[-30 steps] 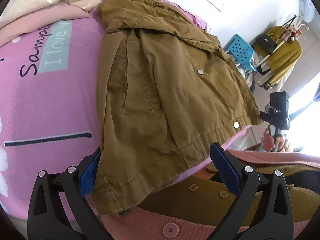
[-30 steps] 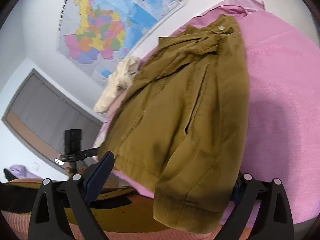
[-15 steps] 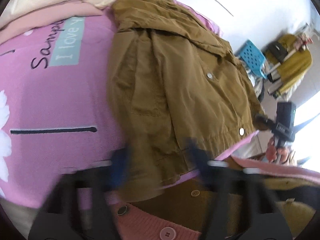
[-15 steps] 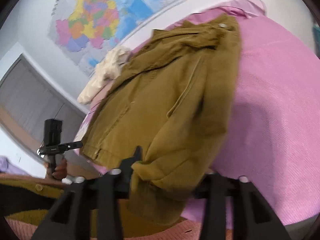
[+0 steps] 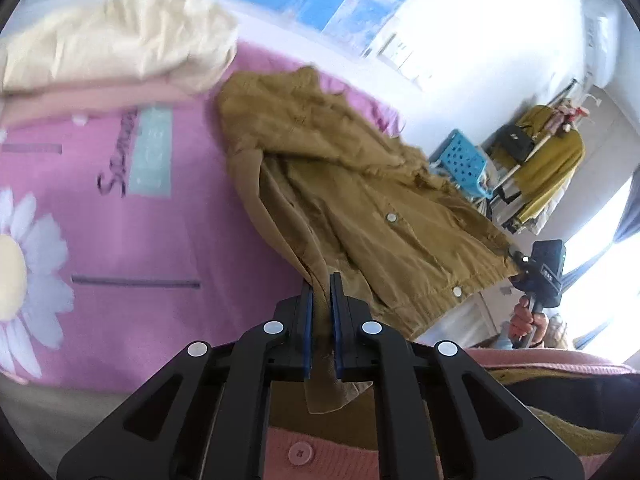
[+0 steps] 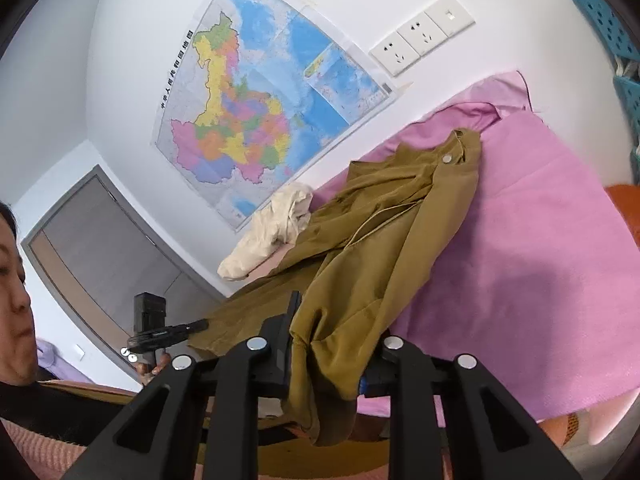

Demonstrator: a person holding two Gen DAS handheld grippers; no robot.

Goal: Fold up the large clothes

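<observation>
Bedroom: bed (image 6: 560, 216), clothes rack (image 5: 540, 160)

Left gripper (image 5: 320, 286) — black angular linkage arms, round silver rivets, blue pads. Right gripper (image 6: 326, 316) alike; behind both, a pink buttoned knit cardigan (image 5: 320, 454).

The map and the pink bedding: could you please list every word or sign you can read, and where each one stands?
"中华人民共和国地图": title running down the edge of the wall map.
"S...": dark script on the pink bed cover; the rest is blurred.
White lettering on the cover's teal patch: blurred, unreadable.
Map place names: too small to read.
Wall sockets: no lettering visible.
</observation>
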